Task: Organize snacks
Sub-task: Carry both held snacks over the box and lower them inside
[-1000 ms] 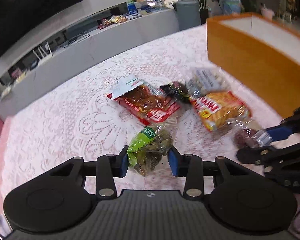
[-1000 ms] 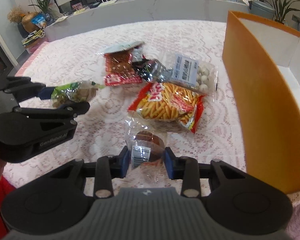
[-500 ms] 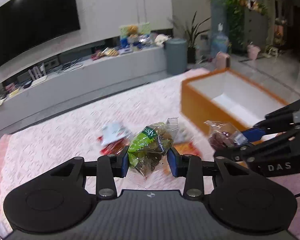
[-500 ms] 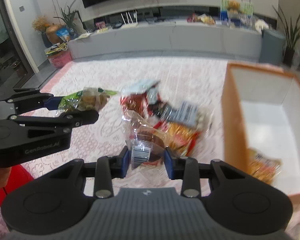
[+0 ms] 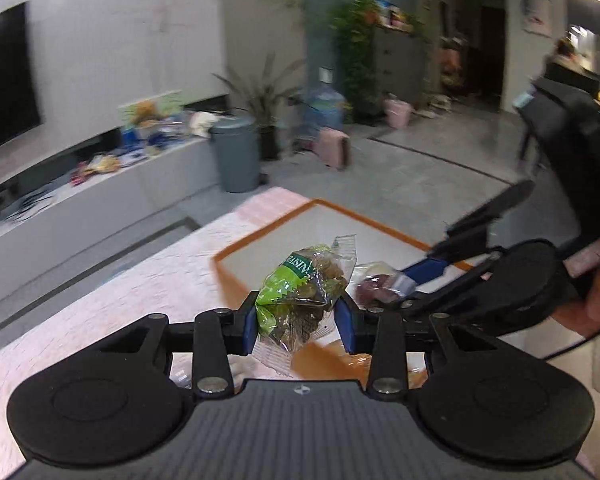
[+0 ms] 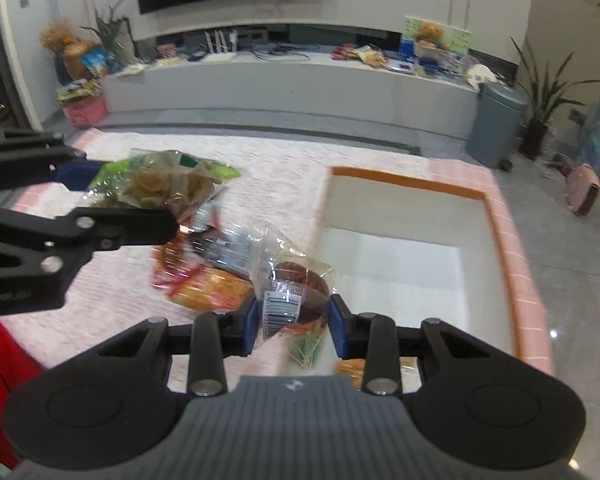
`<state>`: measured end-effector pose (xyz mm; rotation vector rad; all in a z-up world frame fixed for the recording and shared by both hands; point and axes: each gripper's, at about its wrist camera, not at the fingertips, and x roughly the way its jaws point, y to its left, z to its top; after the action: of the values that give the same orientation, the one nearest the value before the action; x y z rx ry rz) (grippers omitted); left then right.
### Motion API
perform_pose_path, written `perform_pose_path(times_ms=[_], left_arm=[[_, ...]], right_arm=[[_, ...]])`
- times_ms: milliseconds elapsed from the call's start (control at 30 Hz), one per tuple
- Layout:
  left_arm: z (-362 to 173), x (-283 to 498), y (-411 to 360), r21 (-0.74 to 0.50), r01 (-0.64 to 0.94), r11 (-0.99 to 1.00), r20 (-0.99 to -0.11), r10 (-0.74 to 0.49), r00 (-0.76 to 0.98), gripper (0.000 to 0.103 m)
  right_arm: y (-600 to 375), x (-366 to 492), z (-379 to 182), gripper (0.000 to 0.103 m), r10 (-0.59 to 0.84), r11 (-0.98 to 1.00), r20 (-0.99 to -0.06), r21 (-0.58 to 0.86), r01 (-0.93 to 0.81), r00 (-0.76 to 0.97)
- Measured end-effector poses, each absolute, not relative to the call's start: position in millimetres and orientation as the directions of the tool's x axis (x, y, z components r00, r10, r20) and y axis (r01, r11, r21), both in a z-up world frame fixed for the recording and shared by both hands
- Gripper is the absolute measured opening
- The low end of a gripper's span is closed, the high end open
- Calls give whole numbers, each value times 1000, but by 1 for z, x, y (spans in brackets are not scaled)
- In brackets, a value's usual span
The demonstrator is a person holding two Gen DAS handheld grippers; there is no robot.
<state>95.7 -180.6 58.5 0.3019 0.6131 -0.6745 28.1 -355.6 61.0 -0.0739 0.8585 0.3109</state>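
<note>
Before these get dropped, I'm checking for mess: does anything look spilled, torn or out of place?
Nothing stands out. The green snack bag and the clear-wrapped cake look intact in their grippers; the loose packets are blurred.

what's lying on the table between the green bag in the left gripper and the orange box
In the right wrist view, loose snack packets lie there, blurred, on the lace tablecloth.

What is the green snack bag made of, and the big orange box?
The green snack bag looks like thin, glossy plastic film: it crinkles, shines, and is partly see-through. The orange box seems stiff and matte, perhaps cardboard or fabric-covered board; hard to tell.
</note>
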Motion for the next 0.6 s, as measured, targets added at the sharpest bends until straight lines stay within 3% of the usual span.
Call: perform_pose_path(times_ms=[367, 600], left_arm=[[4, 160, -266, 25, 793, 609, -797, -466, 383, 44], [-38, 176, -293, 119, 851, 511, -874, -353, 334, 44]], right_arm=[[-420, 80, 8, 34, 100, 949, -887, -51, -311, 450], [-436, 104, -31, 35, 94, 933, -942, -30, -358, 323]])
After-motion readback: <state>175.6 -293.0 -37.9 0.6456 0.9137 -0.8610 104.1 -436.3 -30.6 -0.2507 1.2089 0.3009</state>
